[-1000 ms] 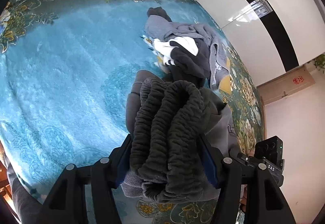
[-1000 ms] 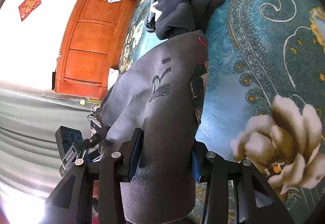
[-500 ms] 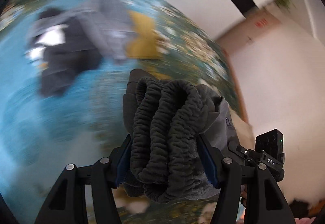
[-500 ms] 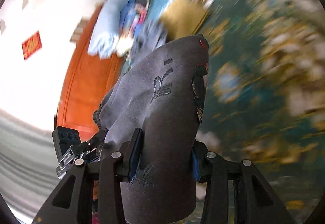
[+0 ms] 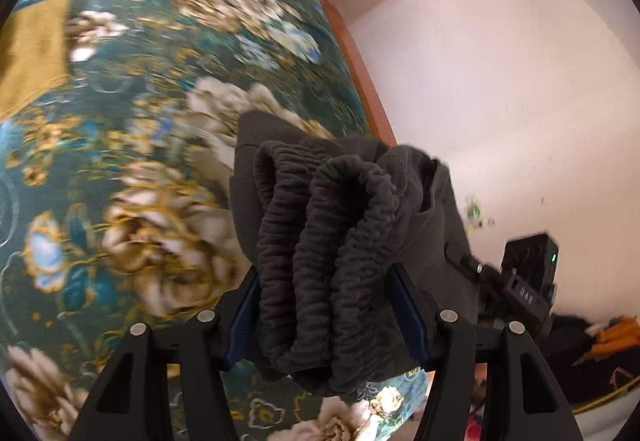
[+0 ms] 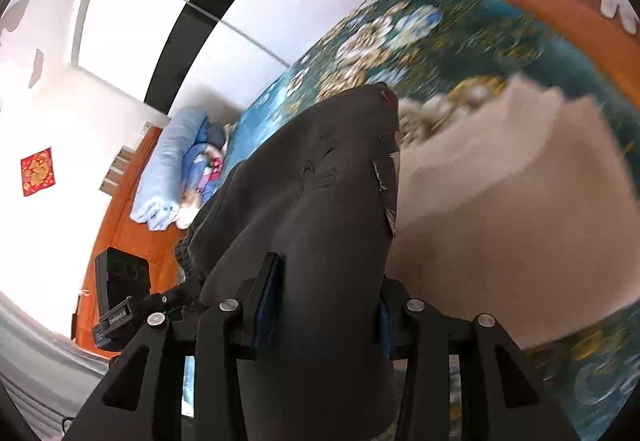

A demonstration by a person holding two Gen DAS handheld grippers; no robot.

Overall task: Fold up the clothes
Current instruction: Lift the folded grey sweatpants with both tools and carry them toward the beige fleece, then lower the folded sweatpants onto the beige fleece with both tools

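A folded dark grey garment is carried between both grippers above the teal flowered bedspread [image 5: 132,145]. In the left wrist view its bunched ribbed waistband [image 5: 328,253] fills my left gripper [image 5: 324,305], whose blue pads press on it from both sides. In the right wrist view the smooth grey cloth [image 6: 316,225], with a faint printed mark and a small red tag, runs up out of my right gripper [image 6: 326,301], which is shut on it. Each view shows the other gripper's black camera box beside the cloth.
A mustard-yellow folded piece [image 5: 32,53] lies at the left of the bedspread. A beige folded garment [image 6: 508,209] lies on the bed right of the held cloth. Light blue bedding [image 6: 168,177] is piled by the orange wooden headboard [image 6: 124,233]. The bed's wooden edge [image 5: 360,69] meets a white wall.
Both grippers have swung sideways and risen with the grey garment still clamped. The pile of dark and grey clothes has left both views; the bed's edge, white wall and beige garment have come in.
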